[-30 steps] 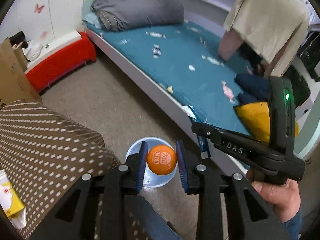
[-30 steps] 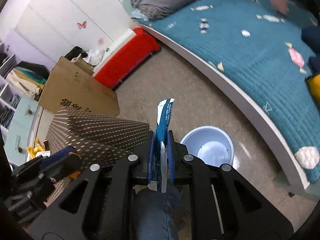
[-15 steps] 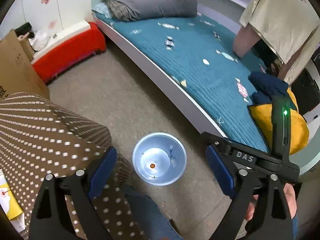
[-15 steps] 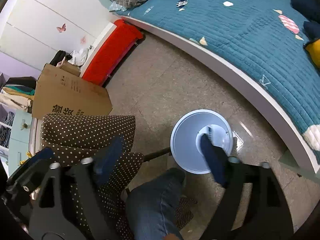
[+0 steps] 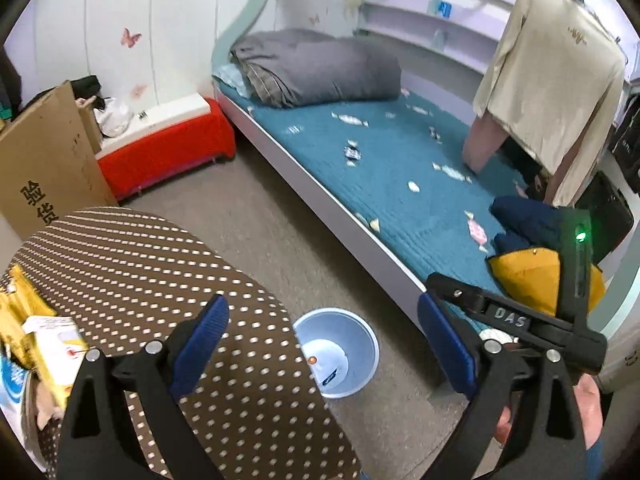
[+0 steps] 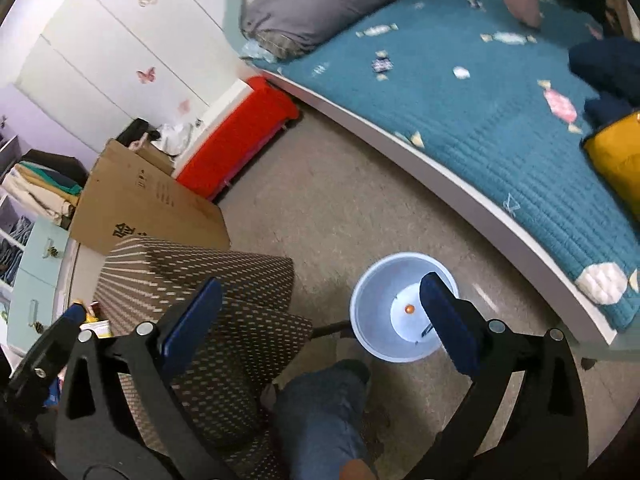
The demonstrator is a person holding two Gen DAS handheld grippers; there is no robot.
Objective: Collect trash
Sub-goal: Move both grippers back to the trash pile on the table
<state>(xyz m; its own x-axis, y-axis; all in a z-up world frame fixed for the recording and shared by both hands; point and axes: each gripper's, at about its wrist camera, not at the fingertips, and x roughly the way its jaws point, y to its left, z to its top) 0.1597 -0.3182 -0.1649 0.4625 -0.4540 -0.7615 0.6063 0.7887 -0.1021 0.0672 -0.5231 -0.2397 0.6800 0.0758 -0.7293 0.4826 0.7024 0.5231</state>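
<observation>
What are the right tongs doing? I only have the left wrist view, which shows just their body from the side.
Observer: The right tongs are opening, with nothing between them.
Operator: Anything by the bin that I am missing?
Observer: A knee in jeans is close beside the light-blue bin, on the near side.
Operator: And past the table?
Observer: A pale blue drawer unit stands to the left of the polka-dot table.
</observation>
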